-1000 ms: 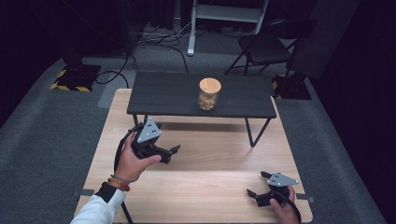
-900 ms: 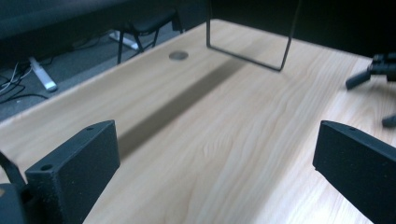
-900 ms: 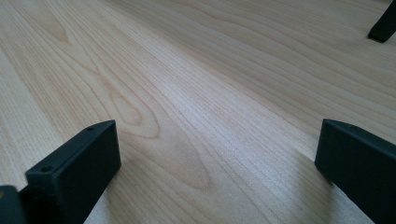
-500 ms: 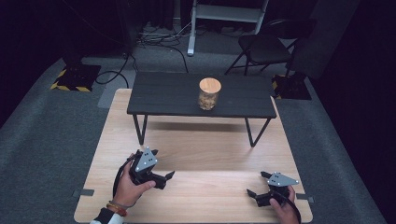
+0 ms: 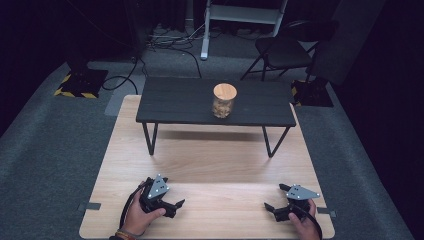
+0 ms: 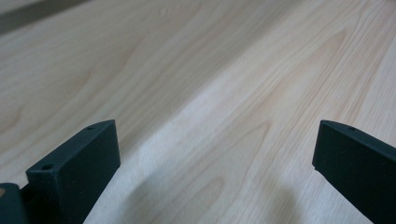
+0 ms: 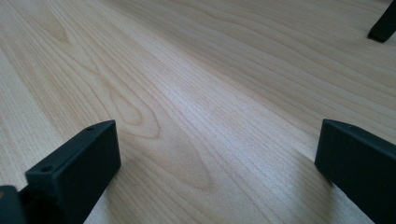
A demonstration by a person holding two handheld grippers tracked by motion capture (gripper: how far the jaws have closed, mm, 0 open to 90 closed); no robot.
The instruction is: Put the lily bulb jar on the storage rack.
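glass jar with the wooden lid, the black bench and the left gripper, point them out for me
glass jar with wooden lid (image 5: pixel 224 101), high view, its glass side
black bench (image 5: pixel 175 102), high view, bare top
left gripper (image 5: pixel 172 206), high view, between its fingertips

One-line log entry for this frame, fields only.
left gripper: open, low over wood table | right gripper: open, low over table | jar: upright on black bench, lid on, untouched

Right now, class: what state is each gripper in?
Left gripper: open, holding nothing, low over the table.
Right gripper: open, holding nothing.
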